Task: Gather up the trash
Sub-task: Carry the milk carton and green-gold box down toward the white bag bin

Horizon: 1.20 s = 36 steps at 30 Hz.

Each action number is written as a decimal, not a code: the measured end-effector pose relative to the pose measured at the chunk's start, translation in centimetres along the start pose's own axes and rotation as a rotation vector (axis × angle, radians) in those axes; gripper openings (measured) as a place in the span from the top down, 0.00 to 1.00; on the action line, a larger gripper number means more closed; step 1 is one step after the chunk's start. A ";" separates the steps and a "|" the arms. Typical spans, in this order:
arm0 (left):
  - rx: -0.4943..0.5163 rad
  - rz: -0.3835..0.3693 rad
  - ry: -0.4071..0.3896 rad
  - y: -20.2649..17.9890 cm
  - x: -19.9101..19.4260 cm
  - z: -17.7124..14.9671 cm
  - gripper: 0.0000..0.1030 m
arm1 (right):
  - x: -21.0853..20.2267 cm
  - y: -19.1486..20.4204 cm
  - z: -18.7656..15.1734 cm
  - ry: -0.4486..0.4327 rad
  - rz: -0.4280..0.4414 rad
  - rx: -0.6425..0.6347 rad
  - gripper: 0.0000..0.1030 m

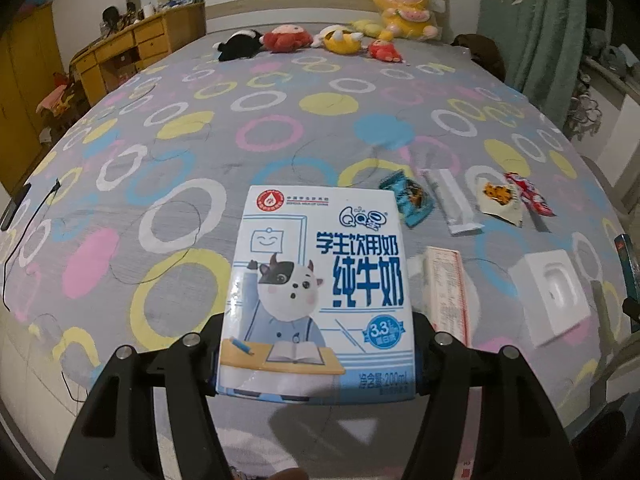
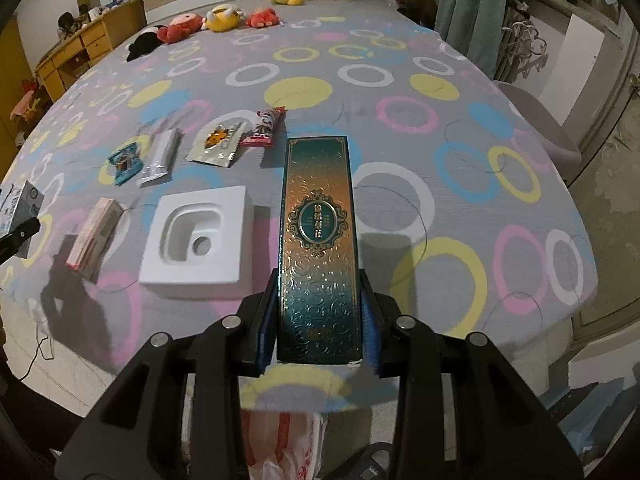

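Observation:
My left gripper (image 1: pixel 316 360) is shut on a blue-and-white milk carton (image 1: pixel 316 292) with a cartoon cow, held above the bed. A long teal-and-gold box (image 2: pixel 318 240) is clamped in my right gripper (image 2: pixel 319 328), also lifted over the bed's near edge. Still lying on the patterned bedspread (image 2: pixel 400 80) are a white moulded tray (image 2: pixel 196 236), a narrow pink box (image 2: pixel 94 236), a blue snack wrapper (image 2: pixel 126 162), a silver sachet (image 2: pixel 160 156), an orange-print wrapper (image 2: pixel 218 144) and a red-white wrapper (image 2: pixel 266 128). The left-held carton (image 2: pixel 20 204) shows at the right wrist view's left edge.
A white and red plastic bag (image 2: pixel 280 440) hangs below the bed's near edge. Plush toys (image 1: pixel 340 36) line the headboard end. A black cable (image 1: pixel 36 216) and a dark phone (image 1: pixel 14 204) lie at the bed's left side. Wooden desk (image 1: pixel 132 48) far left, green curtain (image 1: pixel 532 28) right.

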<state>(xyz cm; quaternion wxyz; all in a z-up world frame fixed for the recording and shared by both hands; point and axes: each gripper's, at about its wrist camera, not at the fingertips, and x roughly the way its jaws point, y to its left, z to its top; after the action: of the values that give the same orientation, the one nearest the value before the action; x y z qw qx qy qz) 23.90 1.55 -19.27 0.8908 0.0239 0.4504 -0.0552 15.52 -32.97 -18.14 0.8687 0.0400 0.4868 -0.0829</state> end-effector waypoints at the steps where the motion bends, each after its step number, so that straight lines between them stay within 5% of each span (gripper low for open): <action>1: 0.013 -0.014 -0.017 -0.3 -0.9 0.0 0.40 | -0.6 0.1 -0.4 -0.008 0.000 0.000 0.66; 12: 0.188 -0.132 -0.080 -4.0 -6.7 -3.9 0.40 | -5.8 2.0 -4.5 -0.065 0.047 -0.001 0.66; 36: 0.470 -0.335 0.094 -12.0 -6.5 -16.9 0.39 | -6.8 3.7 -16.3 0.014 0.096 0.025 0.66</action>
<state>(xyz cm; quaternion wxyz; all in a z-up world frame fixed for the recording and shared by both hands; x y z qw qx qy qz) 5.14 -8.31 -24.00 0.8176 0.1573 0.4636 -0.3030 -0.94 -26.21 -20.88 0.8677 0.0748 0.4892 -0.0468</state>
